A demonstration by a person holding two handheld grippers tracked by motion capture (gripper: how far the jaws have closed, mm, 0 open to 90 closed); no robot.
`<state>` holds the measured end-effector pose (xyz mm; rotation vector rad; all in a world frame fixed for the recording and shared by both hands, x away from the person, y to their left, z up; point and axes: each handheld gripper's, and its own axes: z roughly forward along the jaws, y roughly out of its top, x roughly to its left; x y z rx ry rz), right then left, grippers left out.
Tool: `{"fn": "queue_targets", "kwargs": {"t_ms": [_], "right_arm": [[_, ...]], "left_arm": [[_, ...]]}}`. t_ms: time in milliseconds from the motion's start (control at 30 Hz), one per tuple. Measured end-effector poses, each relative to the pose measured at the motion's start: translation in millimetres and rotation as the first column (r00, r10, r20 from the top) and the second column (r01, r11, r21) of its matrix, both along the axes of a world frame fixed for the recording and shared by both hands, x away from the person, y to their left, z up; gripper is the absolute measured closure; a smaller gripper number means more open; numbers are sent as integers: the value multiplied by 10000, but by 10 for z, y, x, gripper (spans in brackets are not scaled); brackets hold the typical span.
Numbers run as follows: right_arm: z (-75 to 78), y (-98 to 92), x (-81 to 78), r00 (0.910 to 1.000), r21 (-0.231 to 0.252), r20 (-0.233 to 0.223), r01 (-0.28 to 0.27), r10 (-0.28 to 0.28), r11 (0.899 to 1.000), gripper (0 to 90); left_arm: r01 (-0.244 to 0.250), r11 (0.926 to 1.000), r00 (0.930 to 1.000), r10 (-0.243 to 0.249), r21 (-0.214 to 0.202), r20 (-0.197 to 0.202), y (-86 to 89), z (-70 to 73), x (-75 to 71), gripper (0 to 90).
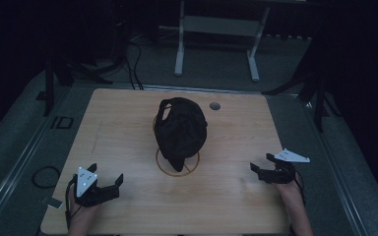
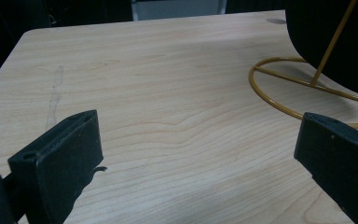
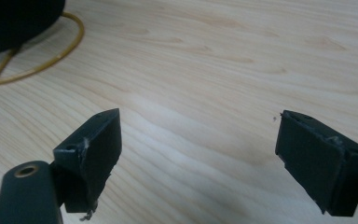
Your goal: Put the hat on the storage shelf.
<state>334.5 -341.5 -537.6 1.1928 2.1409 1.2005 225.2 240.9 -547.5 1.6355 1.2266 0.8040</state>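
Jaws of both the left gripper [image 1: 109, 183] and right gripper [image 1: 259, 167] stand spread, holding nothing, low over the surface [image 1: 128, 123] at its near corners. Between and beyond them, mid-surface, the black cap [image 1: 181, 129] sits on its yellow wire stand [image 1: 163, 168], roughly equally far from each.

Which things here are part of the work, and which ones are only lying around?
Part of the work:
- black cap, sitting on the stand
- yellow wire stand in the middle of the table
- left claw, open
- right claw, open

Only lying around:
- grey round cap in the table top
- white frame on the floor behind
- cable loop on the floor
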Motion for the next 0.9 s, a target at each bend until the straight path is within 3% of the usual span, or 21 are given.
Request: {"fn": "queue_targets", "kwargs": {"t_ms": [167,433,600,900], "right_arm": [[-16,-68,-89,9993,-35,41,379,-379,9993,142],[-43,-142,-241,9928,-565,21,1193,-1194,9912,142],[-34,-177,-231,9909,-328,110,1342,-1339,9904,142],[-59,-189,-233,9904,-398,116,1378,-1374,9897,145]], "left_arm": [[-28,10000,10000,28,77,-1,-1,0,0,14],[-22,10000,10000,22,46,-5,0,0,3,14],[-46,9999,10000,46,146,-26,-5,-5,4,14],[101,9999,9999,-101,93,-74,-14,-21,6,14]]}}
